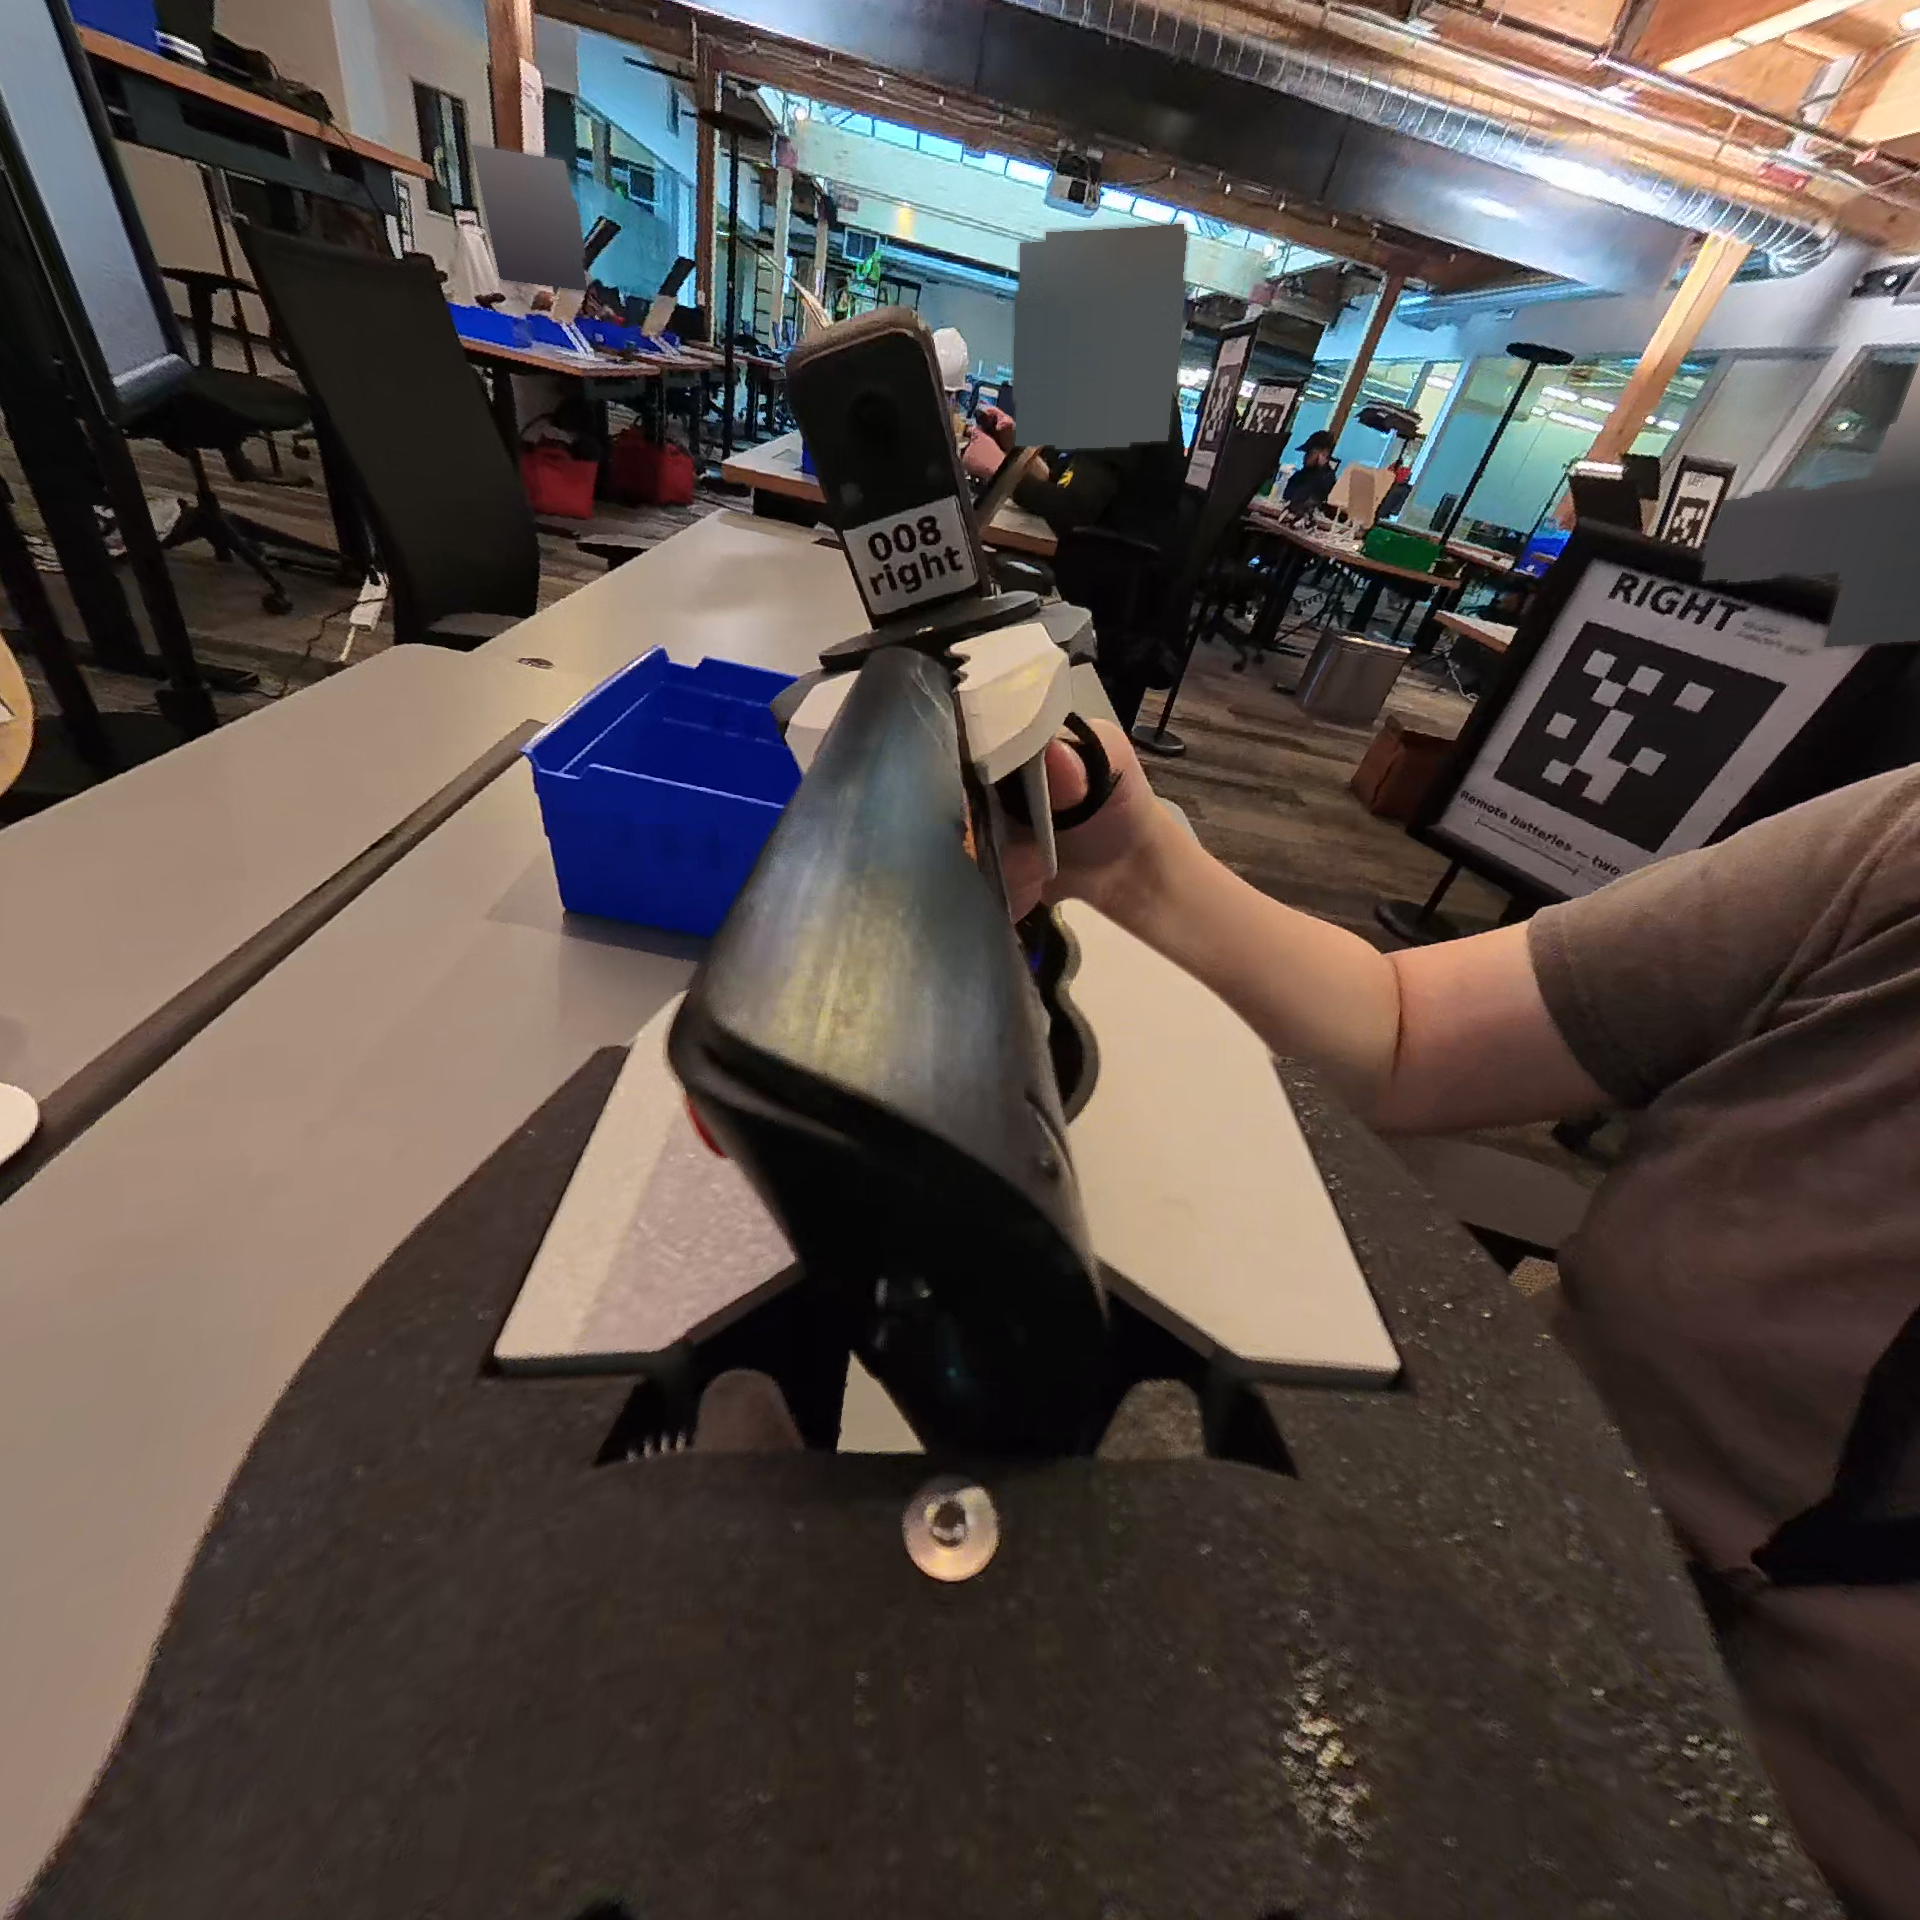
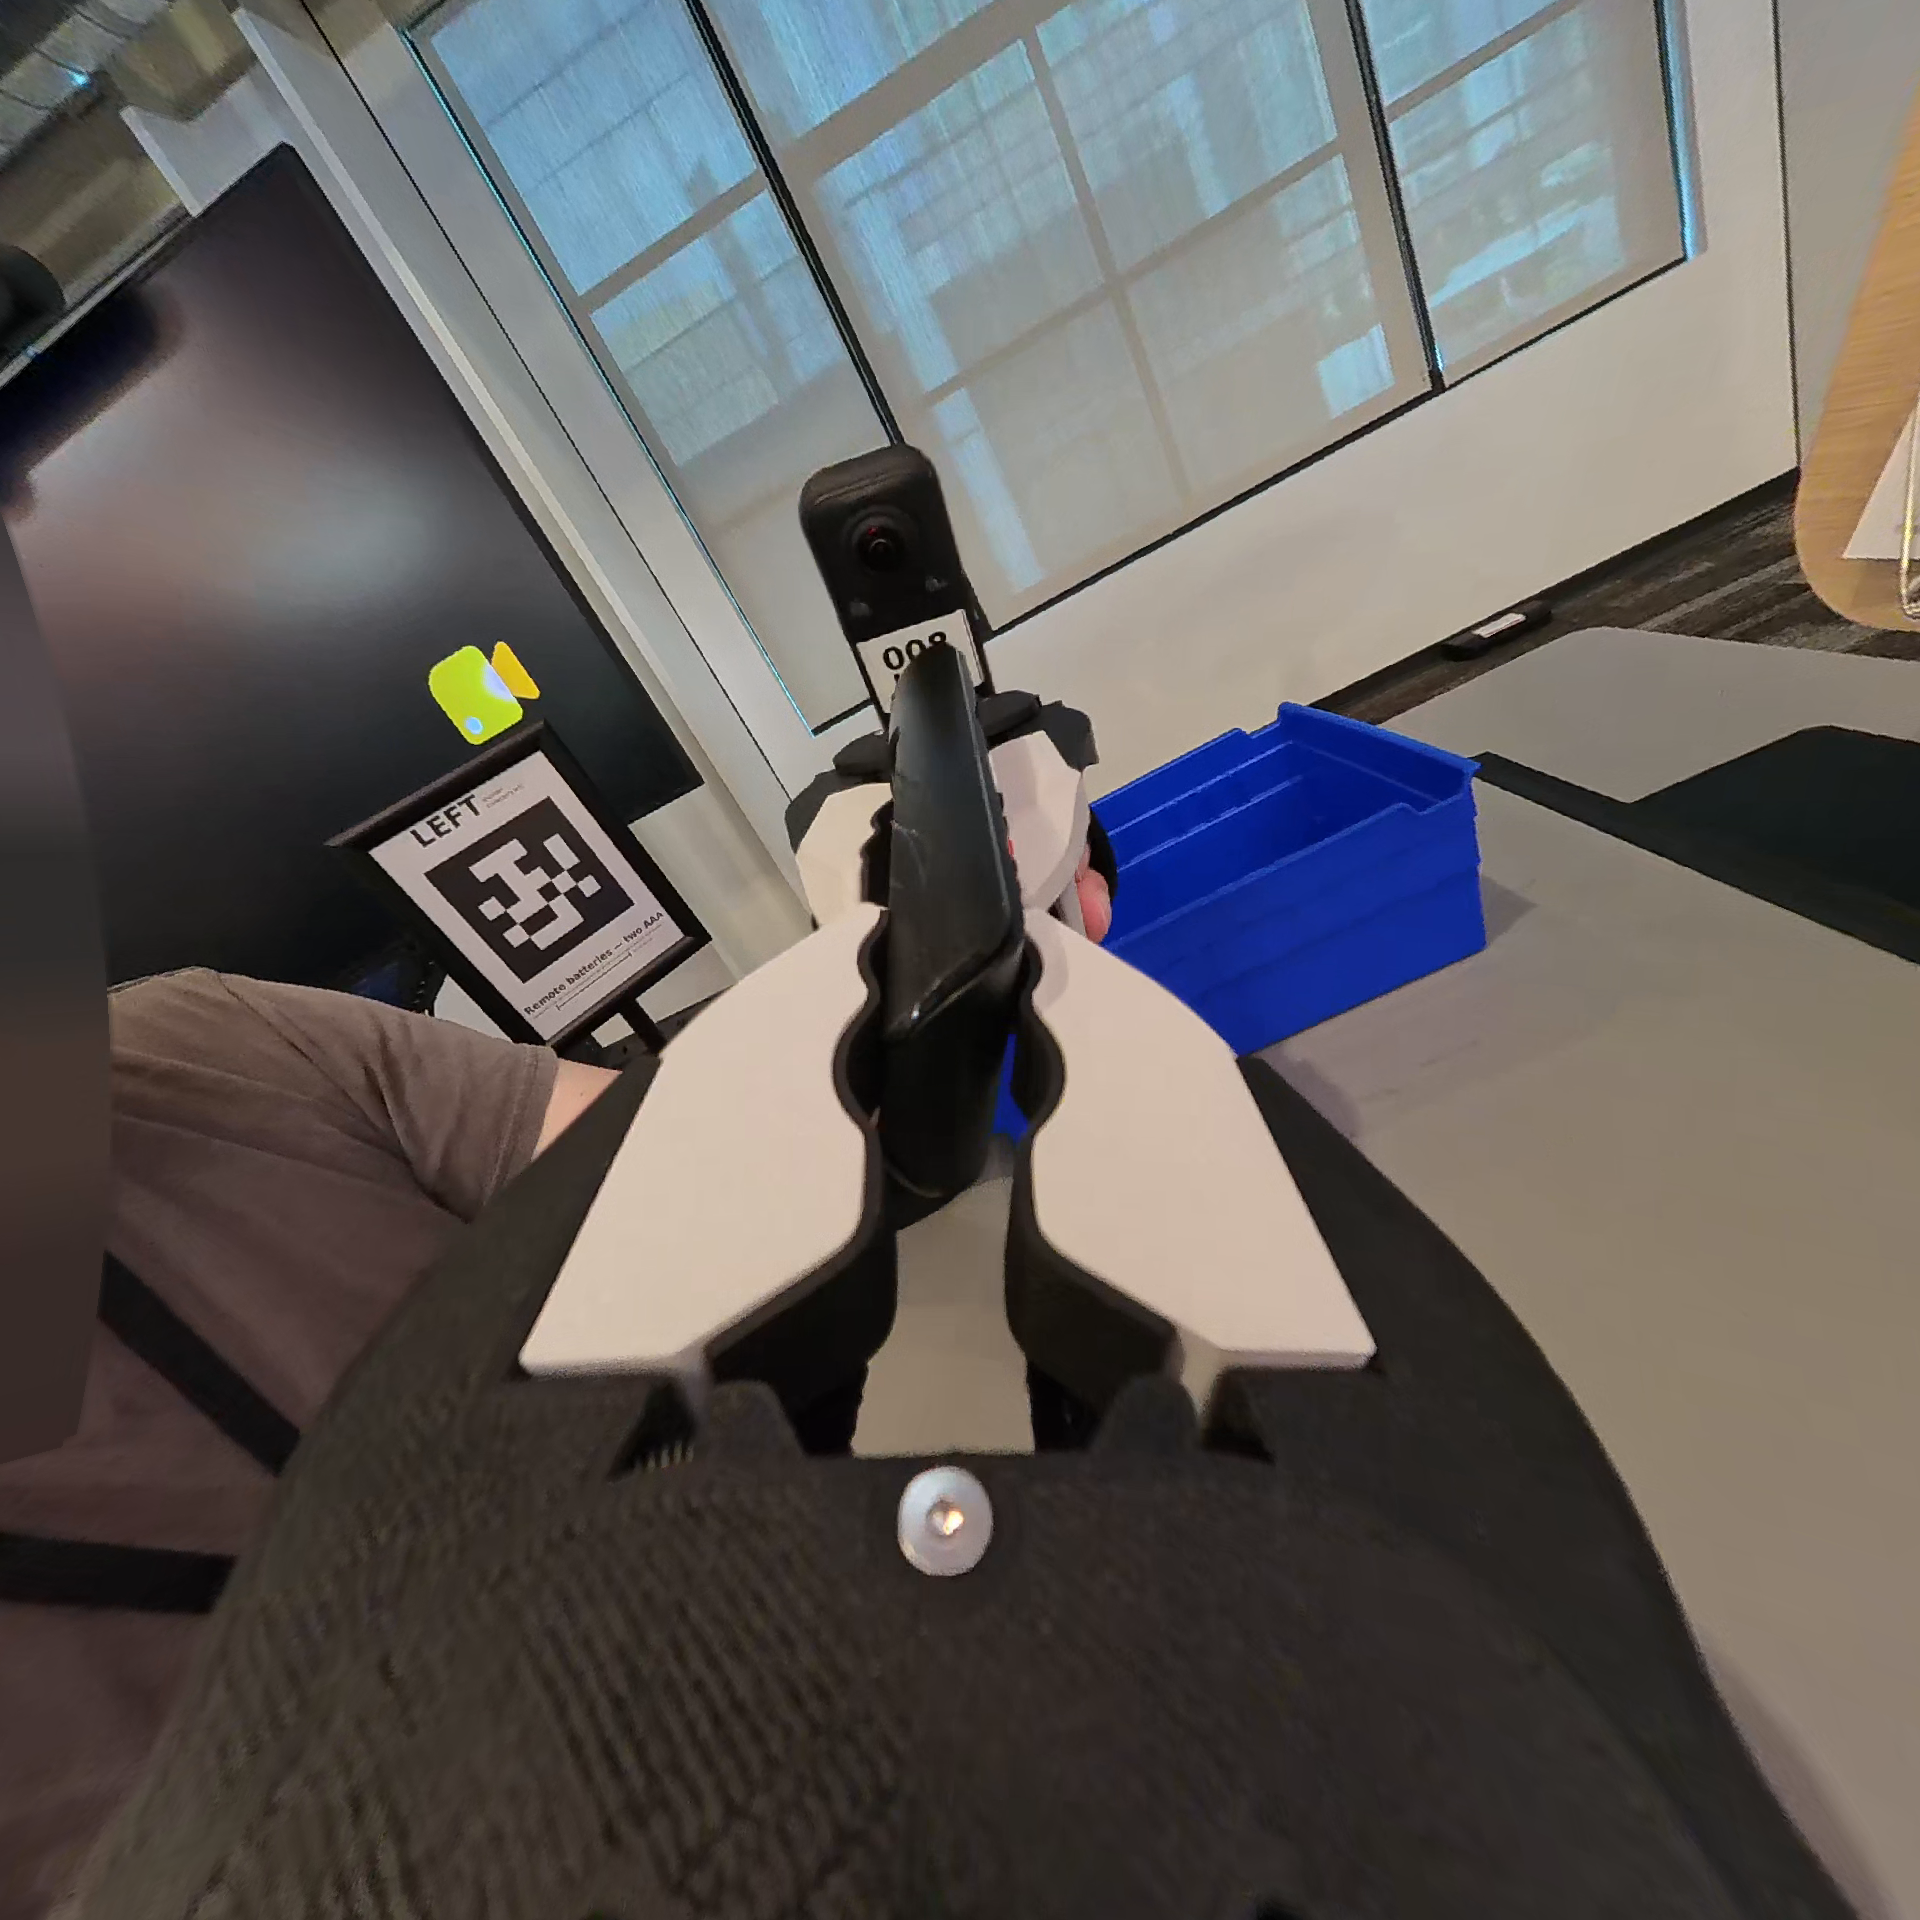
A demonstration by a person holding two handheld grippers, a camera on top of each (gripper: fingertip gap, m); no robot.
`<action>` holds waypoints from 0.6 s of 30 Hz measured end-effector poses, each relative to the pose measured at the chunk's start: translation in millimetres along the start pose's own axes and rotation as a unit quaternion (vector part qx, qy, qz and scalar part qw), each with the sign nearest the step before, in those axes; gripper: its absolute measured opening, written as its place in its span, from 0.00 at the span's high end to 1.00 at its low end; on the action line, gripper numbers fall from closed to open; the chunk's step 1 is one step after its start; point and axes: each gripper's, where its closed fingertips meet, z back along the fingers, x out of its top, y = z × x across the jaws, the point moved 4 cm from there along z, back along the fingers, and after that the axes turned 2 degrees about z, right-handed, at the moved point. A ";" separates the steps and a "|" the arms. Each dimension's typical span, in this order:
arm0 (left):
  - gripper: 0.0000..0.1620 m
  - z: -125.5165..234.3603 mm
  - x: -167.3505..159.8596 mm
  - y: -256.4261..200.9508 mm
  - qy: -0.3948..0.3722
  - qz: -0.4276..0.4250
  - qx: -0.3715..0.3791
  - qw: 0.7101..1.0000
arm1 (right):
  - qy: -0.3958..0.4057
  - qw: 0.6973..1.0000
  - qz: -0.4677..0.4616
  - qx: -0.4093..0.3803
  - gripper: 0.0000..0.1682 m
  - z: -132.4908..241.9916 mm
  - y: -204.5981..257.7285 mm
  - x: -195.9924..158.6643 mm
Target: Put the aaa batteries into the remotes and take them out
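Open-plan office w/ grey desks [image 1: 260, 1039], windows behind. Going L to R: left gripper [image 1: 935, 1174] has its white fingers [image 1: 665, 1226] closed on one end of a black remote [image 1: 883, 987]; the remote runs fwd from it to the right gripper [image 2: 940, 1049], which clamps the other end. So both grippers are shut on the same remote, facing each other above the desk.

Step, prob.: remote braced between both, battery cover not visibly off; no AAA batteries in sight. Next move likely needs one gripper to let go and work the cover while the other keeps hold; slip risk on the glossy shell.

Blue bin [image 1: 665, 800] sits on the desk beyond the grippers, to left gripper's left-fwd, right gripper's right-fwd; what shows of its inside looks empty, but the floor isn't fully visible.
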 end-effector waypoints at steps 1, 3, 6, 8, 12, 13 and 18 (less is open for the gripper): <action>0.82 -0.4 0.4 0.1 -0.002 0.002 0.001 1.000 | 0.002 1.000 -0.001 0.000 0.88 0.5 -0.4 -0.2; 0.83 -1.2 0.3 -0.2 -0.002 0.002 0.003 1.000 | 0.002 1.000 -0.005 0.002 0.88 1.1 -0.8 0.0; 0.84 -2.8 2.8 -1.6 -0.007 -0.008 0.011 1.000 | -0.004 1.000 -0.004 0.011 0.88 2.2 0.6 1.9; 0.84 -4.7 4.1 -3.0 -0.014 -0.006 0.008 1.000 | -0.008 1.000 -0.003 0.019 0.87 3.7 2.5 3.9; 0.84 -6.7 4.7 -2.5 -0.029 0.014 -0.006 0.999 | -0.011 1.000 -0.003 0.029 0.85 5.3 5.1 5.8; 0.84 -6.2 5.1 -2.3 -0.034 0.017 -0.009 0.999 | -0.013 0.999 -0.004 0.033 0.84 5.3 5.9 6.3; 0.84 0.2 8.8 1.6 -0.048 0.012 0.003 0.999 | -0.059 0.998 -0.009 0.016 0.77 13.5 0.5 16.2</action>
